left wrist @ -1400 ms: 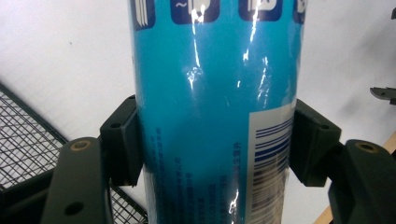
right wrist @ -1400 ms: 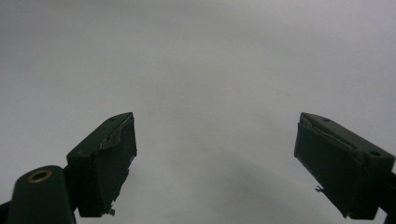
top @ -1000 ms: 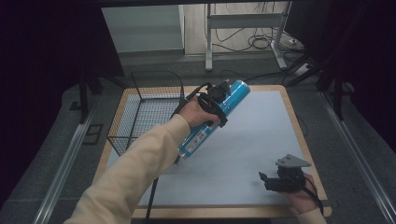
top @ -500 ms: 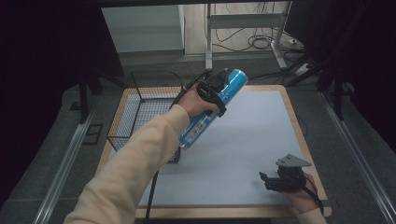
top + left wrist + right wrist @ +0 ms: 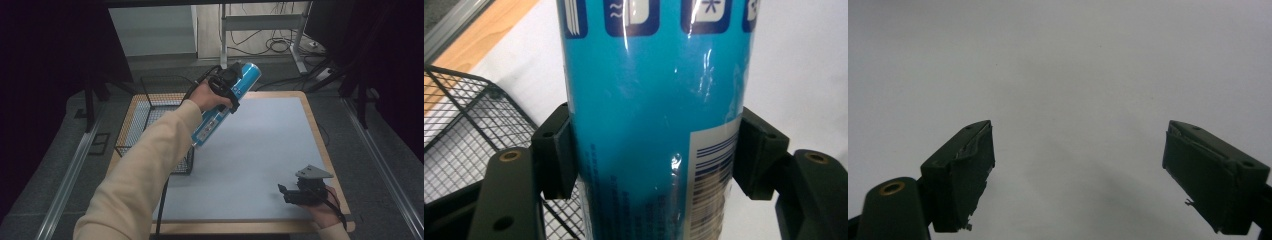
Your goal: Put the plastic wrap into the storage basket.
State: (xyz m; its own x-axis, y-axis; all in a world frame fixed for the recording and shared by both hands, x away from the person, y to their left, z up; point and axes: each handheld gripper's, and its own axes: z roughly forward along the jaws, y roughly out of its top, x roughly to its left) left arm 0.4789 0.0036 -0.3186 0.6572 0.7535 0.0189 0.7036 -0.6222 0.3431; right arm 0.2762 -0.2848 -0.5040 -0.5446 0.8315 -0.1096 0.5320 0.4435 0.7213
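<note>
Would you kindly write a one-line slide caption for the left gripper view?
Left gripper clamped on a blue cylindrical can, with the black wire basket beside it.

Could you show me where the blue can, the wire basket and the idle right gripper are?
blue can (image 5: 220, 115), high view, on its lower labelled body.
wire basket (image 5: 131, 150), high view, on its near left rim.
right gripper (image 5: 284, 192), high view, at the tips of its open jaws.

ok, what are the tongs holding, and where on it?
Left tongs clamp the blue can across its body, around mid-length. Right tongs are open, holding nothing.
</note>
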